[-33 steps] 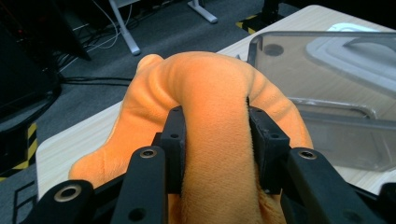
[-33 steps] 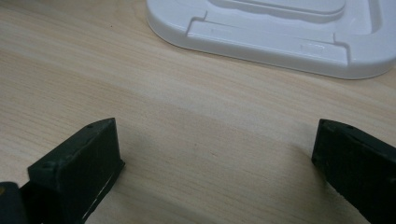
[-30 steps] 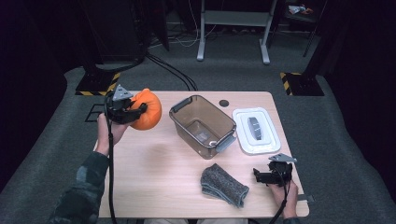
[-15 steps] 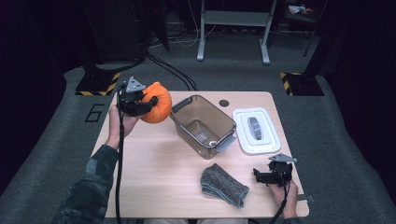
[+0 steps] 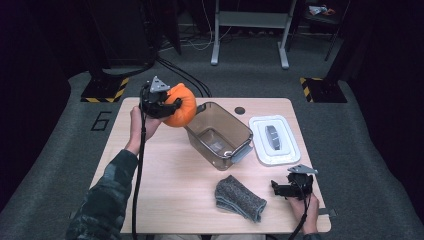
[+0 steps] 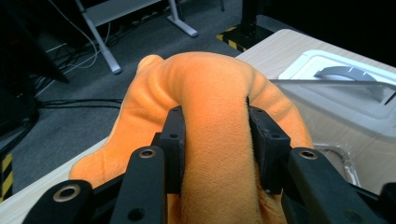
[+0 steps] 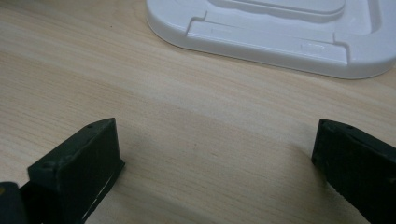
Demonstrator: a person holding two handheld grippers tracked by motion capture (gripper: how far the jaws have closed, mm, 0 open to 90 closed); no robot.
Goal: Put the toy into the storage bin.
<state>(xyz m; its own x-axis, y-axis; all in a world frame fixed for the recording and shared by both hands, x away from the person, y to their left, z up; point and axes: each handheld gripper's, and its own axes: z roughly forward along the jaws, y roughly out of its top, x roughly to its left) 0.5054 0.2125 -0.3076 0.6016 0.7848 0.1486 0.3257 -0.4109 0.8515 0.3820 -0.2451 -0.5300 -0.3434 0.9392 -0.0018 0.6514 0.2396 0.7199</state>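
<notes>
An orange plush pumpkin point(image 5: 181, 105) hangs in the air just left of a clear plastic bin point(image 5: 220, 136), held by my left gripper point(image 5: 167, 104). In the left gripper view both black jaws squeeze a ridge of the orange plush pumpkin point(image 6: 210, 93), with my left gripper point(image 6: 215, 140) shut on it and the bin's rim to the right. My right gripper point(image 5: 278, 188) rests near the table's front right corner. In the right gripper view my right gripper point(image 7: 215, 158) stands wide open over bare wood.
A white bin lid point(image 5: 274, 139) with a grey handle lies right of the bin; the white bin lid point(image 7: 280, 32) is just ahead of my right gripper. A grey knitted cloth point(image 5: 239, 198) lies at the front centre. A dark round mark point(image 5: 240, 110) sits near the far edge.
My left gripper has carried the pumpkin to the right and slightly up, from the table's far left corner to beside the bin. My right gripper has stayed put.
</notes>
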